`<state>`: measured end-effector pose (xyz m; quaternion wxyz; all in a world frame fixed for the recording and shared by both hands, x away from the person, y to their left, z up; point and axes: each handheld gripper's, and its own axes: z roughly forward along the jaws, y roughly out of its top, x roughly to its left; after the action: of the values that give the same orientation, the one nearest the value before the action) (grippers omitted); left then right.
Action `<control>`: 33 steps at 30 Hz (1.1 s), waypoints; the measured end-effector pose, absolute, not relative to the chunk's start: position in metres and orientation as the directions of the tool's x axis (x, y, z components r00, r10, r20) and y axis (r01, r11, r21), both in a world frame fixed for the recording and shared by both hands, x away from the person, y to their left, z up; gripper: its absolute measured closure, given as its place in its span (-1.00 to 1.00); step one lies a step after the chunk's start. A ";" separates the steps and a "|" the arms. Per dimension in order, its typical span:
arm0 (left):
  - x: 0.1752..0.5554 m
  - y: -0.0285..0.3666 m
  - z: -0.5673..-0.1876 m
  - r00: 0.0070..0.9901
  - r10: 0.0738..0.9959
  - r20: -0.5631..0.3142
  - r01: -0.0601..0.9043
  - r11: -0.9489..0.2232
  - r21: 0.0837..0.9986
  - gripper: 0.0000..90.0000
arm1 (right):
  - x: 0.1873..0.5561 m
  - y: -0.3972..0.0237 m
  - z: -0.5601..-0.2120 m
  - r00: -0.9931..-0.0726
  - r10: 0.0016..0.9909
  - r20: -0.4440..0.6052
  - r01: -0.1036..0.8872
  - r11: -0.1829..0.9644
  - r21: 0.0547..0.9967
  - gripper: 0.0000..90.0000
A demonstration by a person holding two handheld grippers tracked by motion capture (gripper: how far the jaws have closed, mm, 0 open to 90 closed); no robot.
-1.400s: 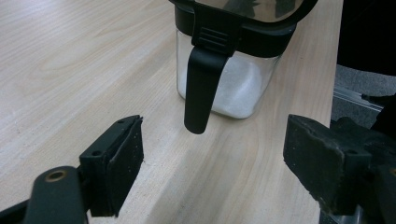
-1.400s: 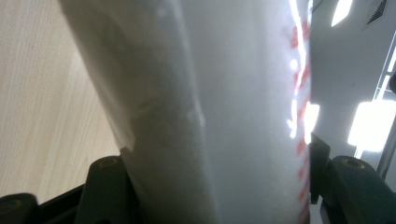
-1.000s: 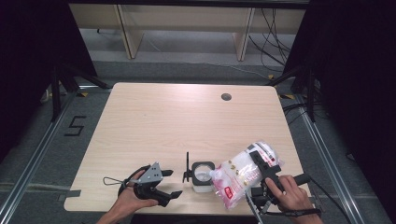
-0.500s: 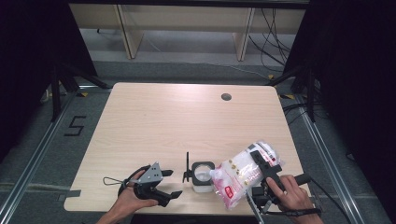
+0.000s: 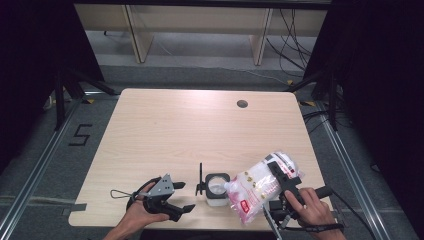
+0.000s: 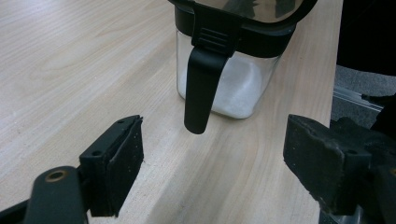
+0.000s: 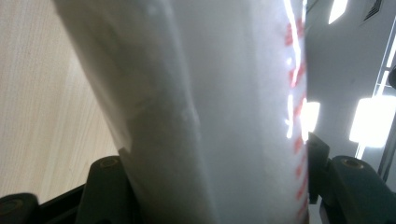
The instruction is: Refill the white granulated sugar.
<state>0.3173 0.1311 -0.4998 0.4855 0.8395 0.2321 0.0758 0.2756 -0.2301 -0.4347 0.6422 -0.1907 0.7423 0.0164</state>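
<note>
Right gripper clamps the bag tilted so it pours into the jar by the desk's near edge, left gripper resting wide open, empty.

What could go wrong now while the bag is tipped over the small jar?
1. The bag sags in the right claw; its mouth may miss the narrow jar and spill onto the table.
2. The left claw stands open beside the jar, not holding it, so a nudge might tip it.
</note>
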 end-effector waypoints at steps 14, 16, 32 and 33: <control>0.318 0.132 -0.499 0.887 0.454 -0.088 0.311 -0.444 0.841 -0.56 | 0.275 -0.230 -0.434 -0.093 -0.267 -0.959 -0.314 0.922 -0.226 -0.07; 0.318 0.132 -0.500 0.886 0.455 -0.091 0.312 -0.438 0.843 -0.56 | 0.275 -0.231 -0.436 -0.106 -0.228 -0.968 -0.313 0.931 -0.185 -0.07; 0.318 0.131 -0.500 0.883 0.458 -0.104 0.319 -0.423 0.848 -0.56 | 0.273 -0.228 -0.432 -0.101 -0.277 -0.955 -0.315 0.920 -0.233 -0.07; 0.318 0.131 -0.500 0.883 0.458 -0.102 0.318 -0.424 0.848 -0.56 | 0.273 -0.228 -0.432 -0.102 -0.280 -0.954 -0.313 0.920 -0.236 -0.07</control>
<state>0.3176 0.1313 -0.4997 0.4845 0.8408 0.2306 0.0723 0.2732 -0.2282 -0.4317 0.6395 -0.1999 0.7422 0.0129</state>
